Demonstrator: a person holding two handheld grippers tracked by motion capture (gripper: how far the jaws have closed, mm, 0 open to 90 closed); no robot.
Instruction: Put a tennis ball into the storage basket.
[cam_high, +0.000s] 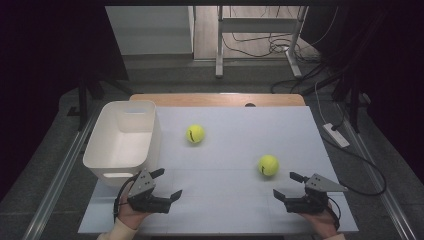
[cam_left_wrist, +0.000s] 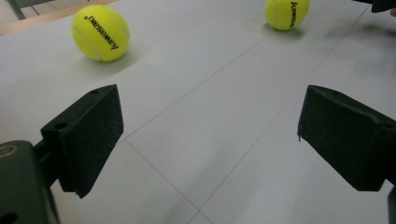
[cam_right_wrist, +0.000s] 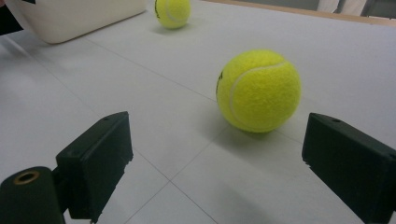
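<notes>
Bin (cam_high: 122, 140) at table (cam_high: 235, 210) left, far ball (cam_high: 195, 133) beside it, near ball (cam_high: 268, 165) right

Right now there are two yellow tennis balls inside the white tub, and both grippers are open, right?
Not quite. The high view shows both tennis balls lying on the table, outside the white tub. Both grippers are open.
</notes>
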